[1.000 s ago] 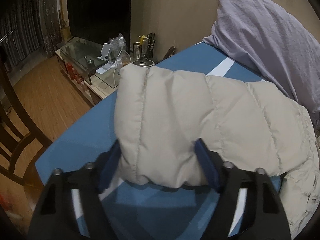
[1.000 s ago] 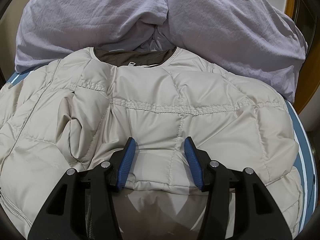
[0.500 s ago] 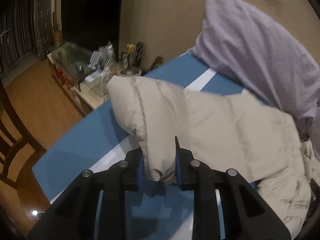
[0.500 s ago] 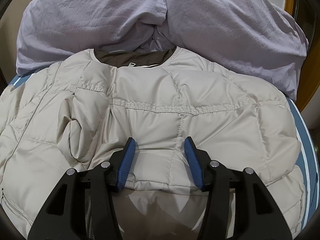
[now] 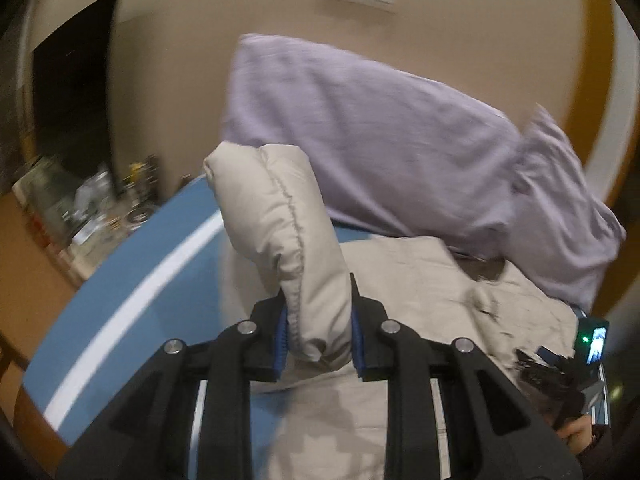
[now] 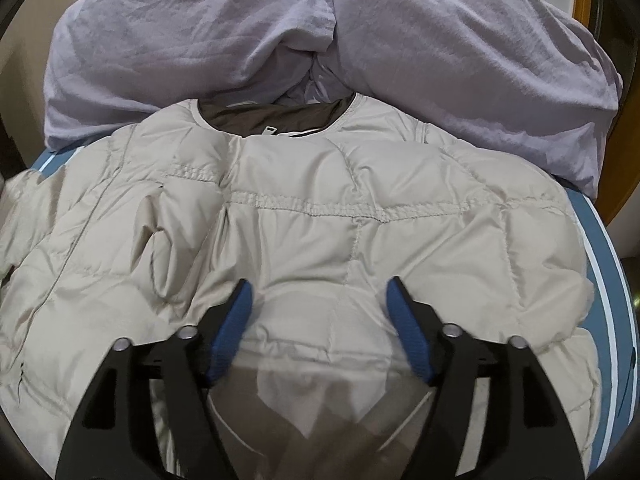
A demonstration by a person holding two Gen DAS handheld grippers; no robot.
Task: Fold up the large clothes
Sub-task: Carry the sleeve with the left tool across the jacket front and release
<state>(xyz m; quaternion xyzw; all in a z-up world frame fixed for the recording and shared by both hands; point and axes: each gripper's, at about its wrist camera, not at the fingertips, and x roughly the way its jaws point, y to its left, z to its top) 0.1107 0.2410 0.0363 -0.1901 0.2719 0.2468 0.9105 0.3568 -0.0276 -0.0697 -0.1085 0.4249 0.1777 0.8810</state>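
Note:
A beige quilted down jacket [image 6: 320, 232] lies spread on a blue bed sheet [image 6: 608, 272], collar toward the pillows. In the left wrist view my left gripper [image 5: 318, 324] is shut on the end of the jacket's sleeve [image 5: 280, 216], which stands lifted above the bed. The rest of the jacket [image 5: 420, 292] lies flat below it. In the right wrist view my right gripper [image 6: 320, 300] hovers over the jacket's folded middle, its jaws opening, with the blue pads [image 6: 408, 332] spread wide and clear of the fabric.
Two lilac pillows [image 6: 460, 40] lean at the head of the bed, close behind the collar. A low cabinet [image 5: 92, 208] crowded with small items stands left of the bed by a dark screen [image 5: 72, 104]. A hand with the other gripper [image 5: 576, 364] shows at the right.
The left gripper closed on the sleeve end and raised it up and across toward the jacket's body. The right gripper stayed in place and spread its jaws wider.

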